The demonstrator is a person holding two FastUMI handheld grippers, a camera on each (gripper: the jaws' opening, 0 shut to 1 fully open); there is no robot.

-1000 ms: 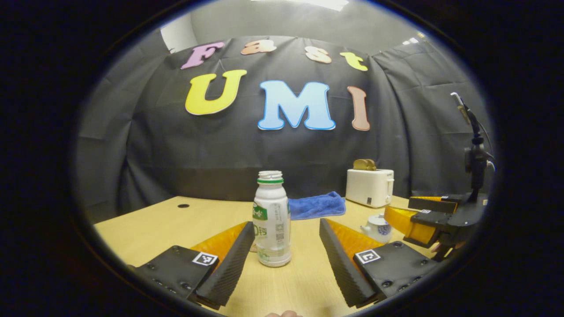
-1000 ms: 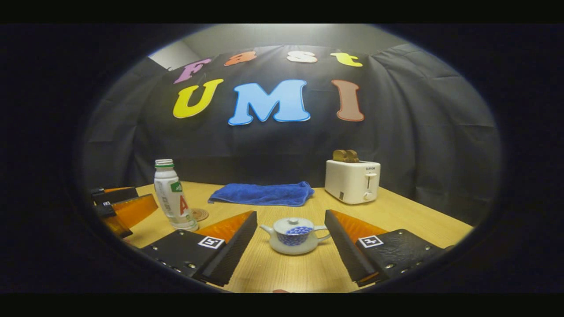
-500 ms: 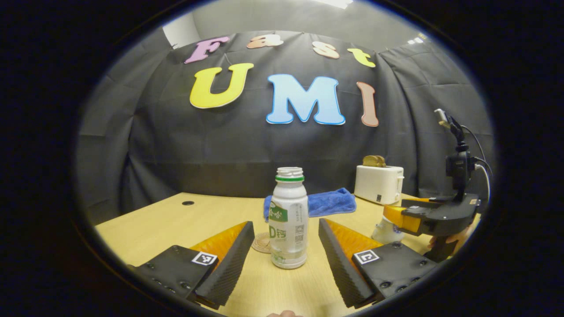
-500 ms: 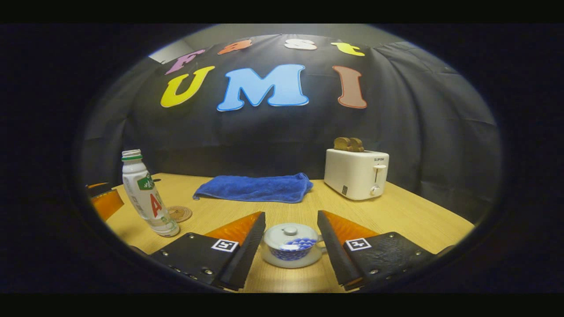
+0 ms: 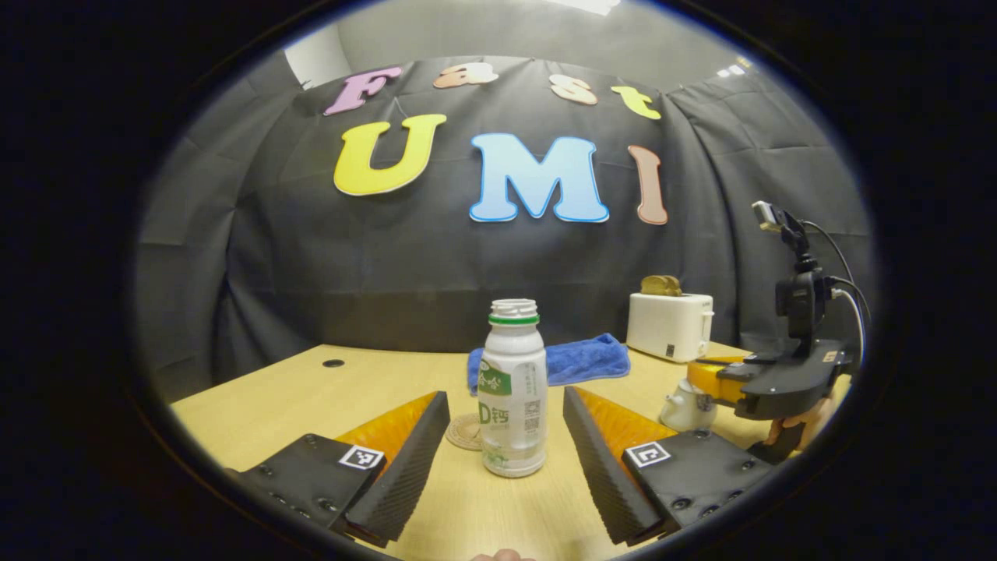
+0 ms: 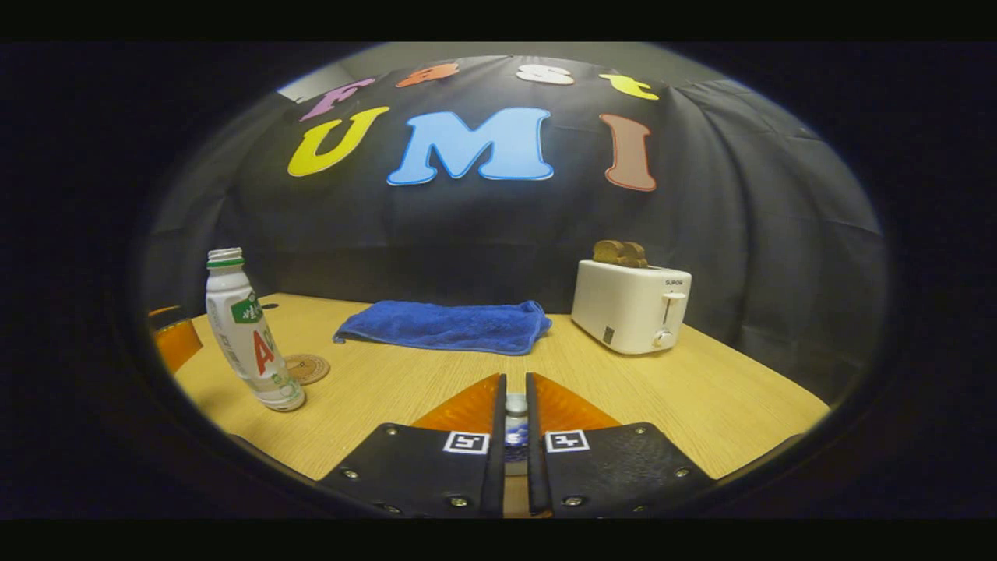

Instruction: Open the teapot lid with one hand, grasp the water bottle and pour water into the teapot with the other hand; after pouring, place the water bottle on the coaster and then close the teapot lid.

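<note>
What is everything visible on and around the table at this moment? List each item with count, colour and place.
water bottle: 1, white with green band, uncapped, upright on the table between the left gripper's open fingers, untouched
coaster: 1, brown, round, on the table just behind the bottle
teapot: 1, white with blue pattern, under the right gripper
teapot lid: 1, white, its knob between the right gripper's closed fingers
towel: 1, blue, folded, back of table
toaster: 1, white, brown toast in its slots, back right
table: 1, light wood
left gripper: 1, open around the bottle
right gripper: 1, shut on the lid knob
hand: 1, holding the right gripper
</note>
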